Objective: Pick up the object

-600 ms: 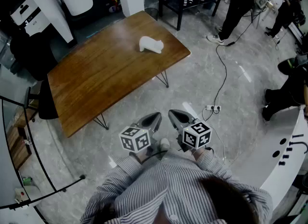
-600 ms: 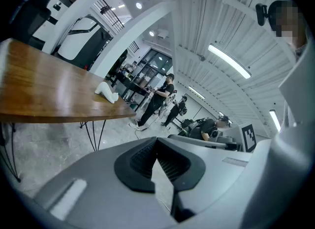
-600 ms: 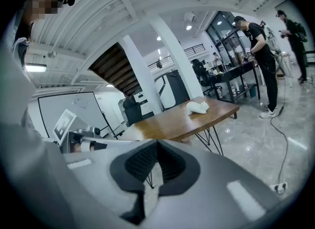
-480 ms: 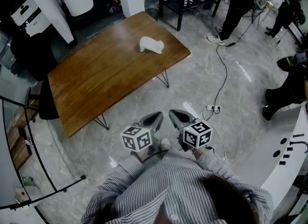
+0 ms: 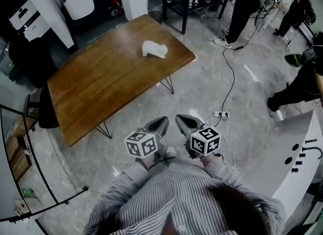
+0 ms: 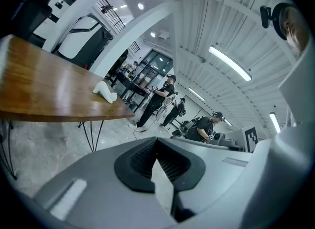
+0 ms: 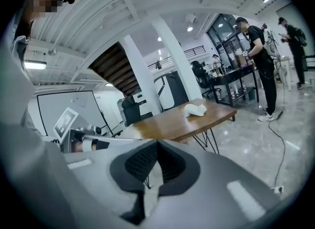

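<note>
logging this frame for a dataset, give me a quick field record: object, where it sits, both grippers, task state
object: white object
location: on the wooden table, near its far right corner
left gripper: shut, empty, over the floor, short of the table
right gripper: shut, empty, beside the left gripper
task state: object not yet reached

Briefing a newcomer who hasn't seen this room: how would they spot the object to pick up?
Look for the wooden table on thin metal legs on the grey floor. Near its far right end lies a white lumpy object, the only thing on the tabletop.
</note>
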`<state>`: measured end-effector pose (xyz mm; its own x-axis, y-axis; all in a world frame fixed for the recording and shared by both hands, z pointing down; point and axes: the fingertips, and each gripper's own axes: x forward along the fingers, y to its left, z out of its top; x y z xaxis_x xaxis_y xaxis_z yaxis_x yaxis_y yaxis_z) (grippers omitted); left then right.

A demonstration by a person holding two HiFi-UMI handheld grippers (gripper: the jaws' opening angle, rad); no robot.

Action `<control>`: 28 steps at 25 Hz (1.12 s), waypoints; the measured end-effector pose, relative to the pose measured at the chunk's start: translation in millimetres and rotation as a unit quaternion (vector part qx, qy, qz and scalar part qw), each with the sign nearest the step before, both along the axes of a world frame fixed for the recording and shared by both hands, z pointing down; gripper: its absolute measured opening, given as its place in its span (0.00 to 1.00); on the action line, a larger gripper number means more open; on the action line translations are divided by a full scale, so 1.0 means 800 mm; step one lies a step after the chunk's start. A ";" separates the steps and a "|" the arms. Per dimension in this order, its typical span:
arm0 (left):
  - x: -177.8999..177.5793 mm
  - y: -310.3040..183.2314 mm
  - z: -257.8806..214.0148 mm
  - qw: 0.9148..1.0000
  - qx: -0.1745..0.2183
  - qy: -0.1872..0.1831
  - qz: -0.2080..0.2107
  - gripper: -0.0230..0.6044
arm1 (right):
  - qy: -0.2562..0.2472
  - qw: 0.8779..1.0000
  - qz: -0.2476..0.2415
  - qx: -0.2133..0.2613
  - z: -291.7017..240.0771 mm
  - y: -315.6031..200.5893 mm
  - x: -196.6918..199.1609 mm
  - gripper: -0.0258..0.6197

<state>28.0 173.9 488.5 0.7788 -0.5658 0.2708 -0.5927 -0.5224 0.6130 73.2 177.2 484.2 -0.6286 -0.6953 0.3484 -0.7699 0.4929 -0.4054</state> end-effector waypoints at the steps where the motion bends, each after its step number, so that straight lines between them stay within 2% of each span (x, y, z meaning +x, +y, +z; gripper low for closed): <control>1: 0.002 -0.001 0.000 1.000 -0.001 -0.001 0.001 0.02 | -0.001 1.000 -0.001 0.000 0.001 0.000 0.000 0.04; 16: 0.015 -0.027 0.001 0.999 0.000 0.005 -0.035 0.02 | -0.027 0.999 -0.029 0.023 -0.012 -0.031 0.019 0.04; 22: 0.046 -0.030 0.005 1.000 -0.004 0.014 -0.003 0.02 | -0.029 0.999 -0.036 -0.001 0.008 -0.051 0.034 0.04; 28: 0.038 -0.073 0.030 1.000 -0.020 0.004 0.016 0.02 | -0.029 0.997 -0.064 -0.037 0.037 -0.086 0.011 0.04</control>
